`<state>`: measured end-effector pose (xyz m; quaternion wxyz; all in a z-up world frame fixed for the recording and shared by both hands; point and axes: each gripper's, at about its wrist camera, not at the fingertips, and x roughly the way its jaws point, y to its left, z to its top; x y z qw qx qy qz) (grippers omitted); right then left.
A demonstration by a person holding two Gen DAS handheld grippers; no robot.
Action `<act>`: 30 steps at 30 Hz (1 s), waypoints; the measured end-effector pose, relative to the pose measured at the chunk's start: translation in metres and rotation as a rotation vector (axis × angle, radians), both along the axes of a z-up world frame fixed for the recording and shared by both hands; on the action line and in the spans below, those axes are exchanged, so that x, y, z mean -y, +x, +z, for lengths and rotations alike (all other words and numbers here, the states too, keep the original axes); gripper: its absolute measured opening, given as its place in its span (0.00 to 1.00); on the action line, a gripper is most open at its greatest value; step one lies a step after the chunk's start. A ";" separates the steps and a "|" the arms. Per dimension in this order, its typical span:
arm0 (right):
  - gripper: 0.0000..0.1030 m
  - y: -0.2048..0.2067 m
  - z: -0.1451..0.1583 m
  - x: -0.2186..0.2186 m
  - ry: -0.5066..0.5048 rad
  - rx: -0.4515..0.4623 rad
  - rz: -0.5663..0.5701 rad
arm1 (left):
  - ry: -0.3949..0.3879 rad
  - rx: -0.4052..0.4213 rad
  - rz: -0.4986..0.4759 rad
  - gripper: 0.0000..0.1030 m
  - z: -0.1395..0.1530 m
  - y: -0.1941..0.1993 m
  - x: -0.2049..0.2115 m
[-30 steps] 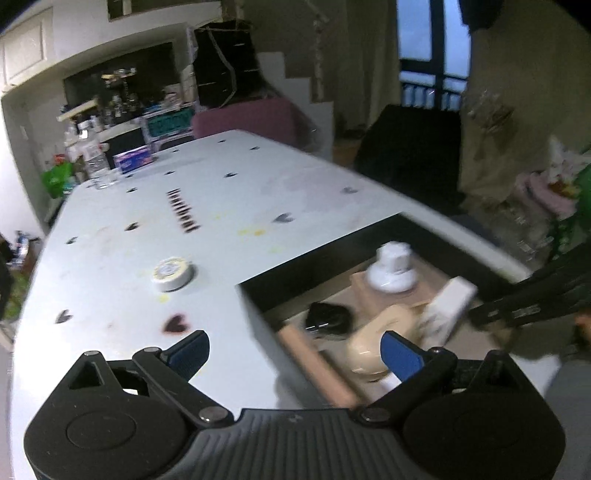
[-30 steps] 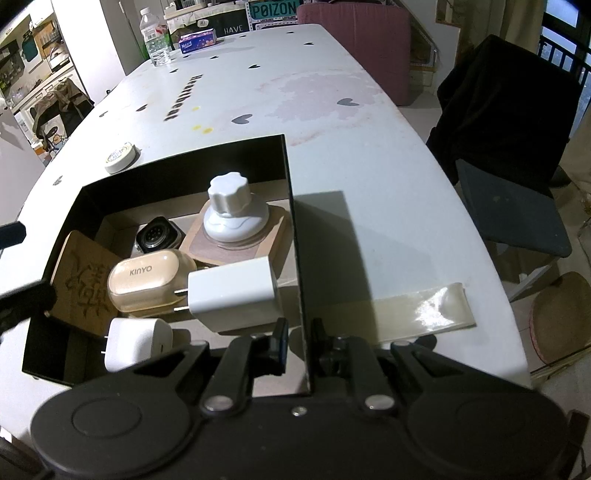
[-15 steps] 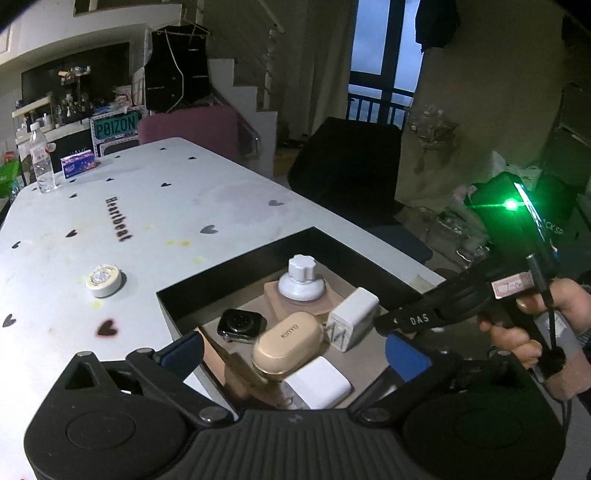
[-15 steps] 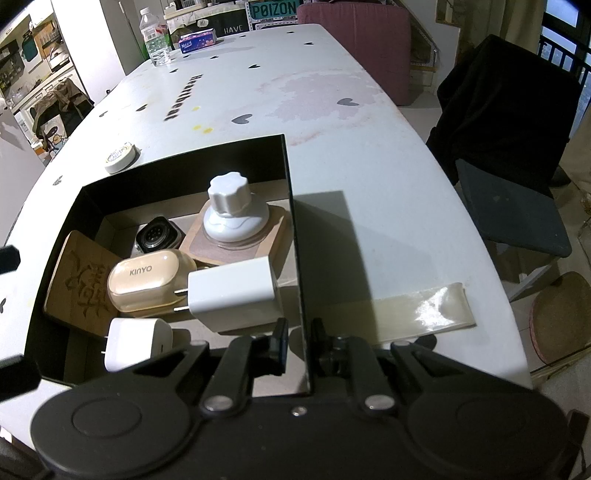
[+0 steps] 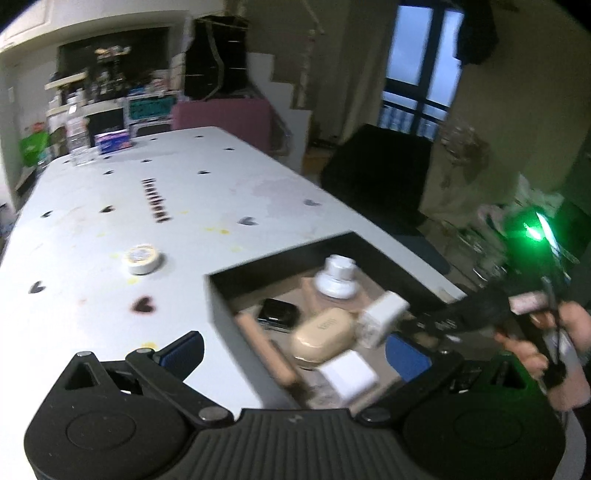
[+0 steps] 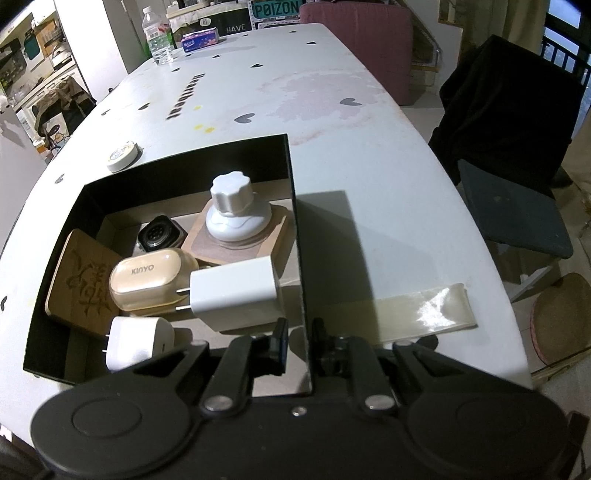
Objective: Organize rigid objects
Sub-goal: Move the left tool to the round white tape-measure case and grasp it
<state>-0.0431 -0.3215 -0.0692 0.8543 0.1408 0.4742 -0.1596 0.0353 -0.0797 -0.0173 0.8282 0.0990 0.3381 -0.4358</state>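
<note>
A black box (image 6: 291,206) sits on the white table (image 6: 332,122) at the near edge, open-topped, holding the rigid items. Inside: a white knob (image 6: 236,214) upright on a wooden coaster (image 6: 275,242) at the 12 o'clock end; a dark watch (image 6: 160,236) at 10 o'clock of the beige case (image 6: 151,284); a wooden plaque (image 6: 79,284) leaning at 9 o'clock; a white charger (image 6: 236,295) at centre, its prongs touching the case; a smaller white plug (image 6: 138,341) at 7 o'clock. A tape roll (image 6: 123,155) lies on the table outside the box, at 11 o'clock. The right gripper (image 6: 299,343) points steeply down, its jaws clenched on the box's right wall. The left gripper (image 5: 291,350) hovers over the box's near corner, tilted down, jaws spread wide and grasping nothing; this view is blurred. A hand (image 5: 546,347) grips the right tool's handle at 3 o'clock. Legible writing: "KINYO" on the case, "POIZON" on a sign (image 6: 275,7) and "HAVE" below it.
</note>
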 end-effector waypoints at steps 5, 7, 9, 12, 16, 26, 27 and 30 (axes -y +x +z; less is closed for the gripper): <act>0.15 -0.001 0.000 0.002 0.010 0.004 -0.002 | 0.011 0.001 0.072 1.00 0.006 0.045 -0.006; 0.16 -0.001 0.000 0.002 0.012 0.005 -0.003 | 0.001 -0.008 0.083 1.00 0.003 0.066 -0.003; 0.16 -0.001 0.000 0.003 0.013 0.006 -0.003 | 0.004 -0.019 0.118 1.00 -0.002 0.088 0.002; 0.16 -0.001 -0.001 0.003 0.016 0.008 -0.003 | -0.003 -0.047 0.192 1.00 -0.015 0.124 0.011; 0.16 -0.001 0.000 0.002 0.014 0.008 -0.002 | 0.018 -0.082 0.316 0.93 -0.039 0.166 0.026; 0.16 -0.001 -0.001 0.001 0.006 0.008 0.000 | 0.084 -0.062 0.441 0.74 -0.080 0.215 0.061; 0.16 -0.001 -0.001 0.001 0.005 0.007 0.000 | 0.097 -0.051 0.442 0.74 -0.082 0.217 0.064; 0.17 -0.001 -0.001 0.001 0.006 0.007 0.000 | 0.132 -0.011 0.458 0.54 -0.087 0.218 0.071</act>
